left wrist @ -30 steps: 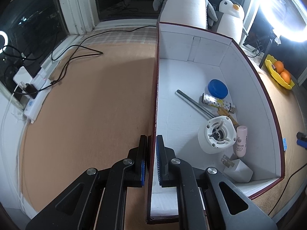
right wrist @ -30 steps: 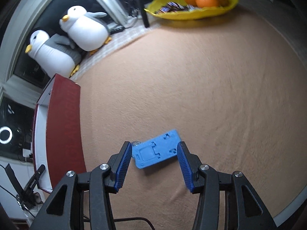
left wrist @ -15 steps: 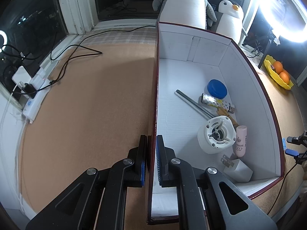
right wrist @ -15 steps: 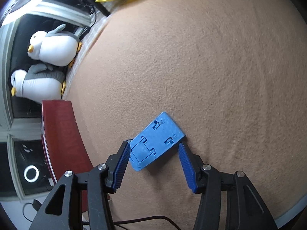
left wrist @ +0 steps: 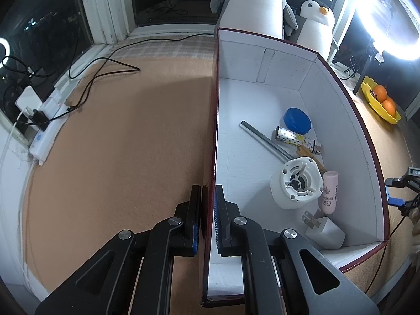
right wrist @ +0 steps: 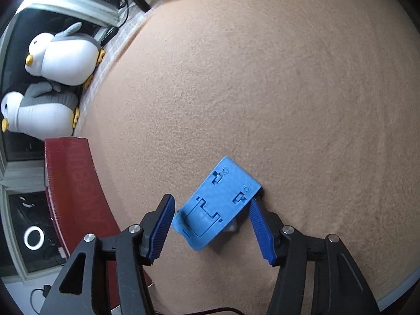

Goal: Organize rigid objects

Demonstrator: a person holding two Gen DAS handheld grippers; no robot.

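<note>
The blue plastic plate (right wrist: 219,204) lies flat on the surface between the right gripper (right wrist: 212,225)'s opening jaws, untouched; the left gripper (left wrist: 207,218) clamps the box wall (left wrist: 213,136).

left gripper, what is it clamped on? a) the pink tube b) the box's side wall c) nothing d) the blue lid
b: in the left wrist view the left gripper has one finger outside and one inside the box wall, pinching it; the pink tube and blue lid lie loose on the box floor.

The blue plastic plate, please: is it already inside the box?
No, the blue plastic plate lies on the tan mat, outside the box.
</note>
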